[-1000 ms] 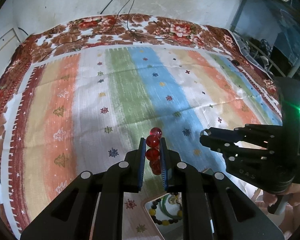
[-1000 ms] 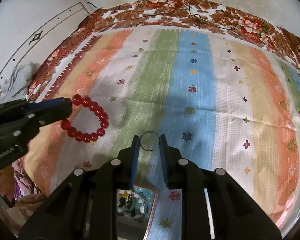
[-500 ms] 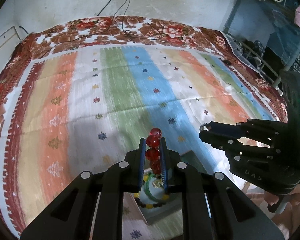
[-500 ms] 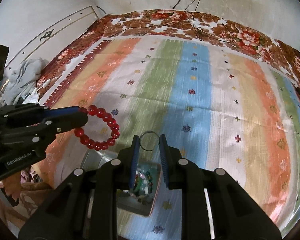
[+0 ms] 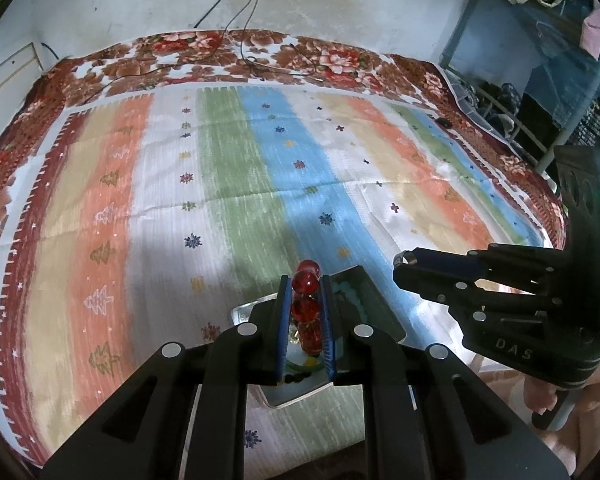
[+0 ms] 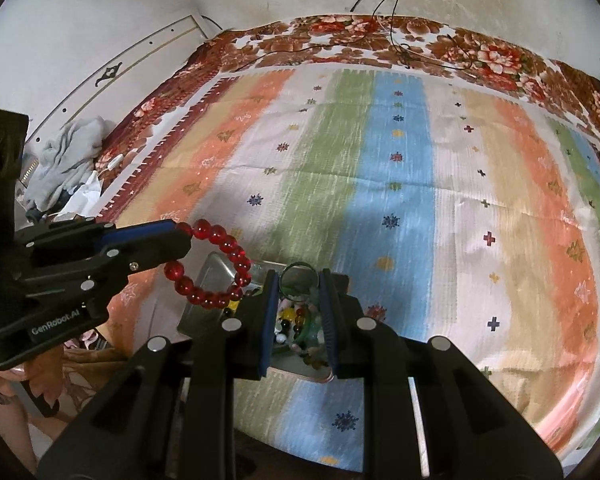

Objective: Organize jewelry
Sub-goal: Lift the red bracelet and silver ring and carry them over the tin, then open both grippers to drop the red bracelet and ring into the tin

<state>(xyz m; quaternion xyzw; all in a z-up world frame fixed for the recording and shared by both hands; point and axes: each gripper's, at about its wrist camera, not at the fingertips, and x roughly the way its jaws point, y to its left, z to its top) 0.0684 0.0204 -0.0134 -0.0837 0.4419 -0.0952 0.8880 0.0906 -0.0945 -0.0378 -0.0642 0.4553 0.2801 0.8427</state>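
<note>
Red bead bracelet pinched in left tool, dangling above tray.

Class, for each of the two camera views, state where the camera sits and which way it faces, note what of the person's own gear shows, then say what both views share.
Left wrist view: sits on the left claw, facing forward over the striped cloth; its fingers pinch the red bead bracelet; the right claw shows at right.
Right wrist view: sits on the right claw, facing forward; its fingers hold a thin metal ring; the left claw shows at left.
Shared: bracelet, cloth, metal jewelry tray, both claws.
</note>
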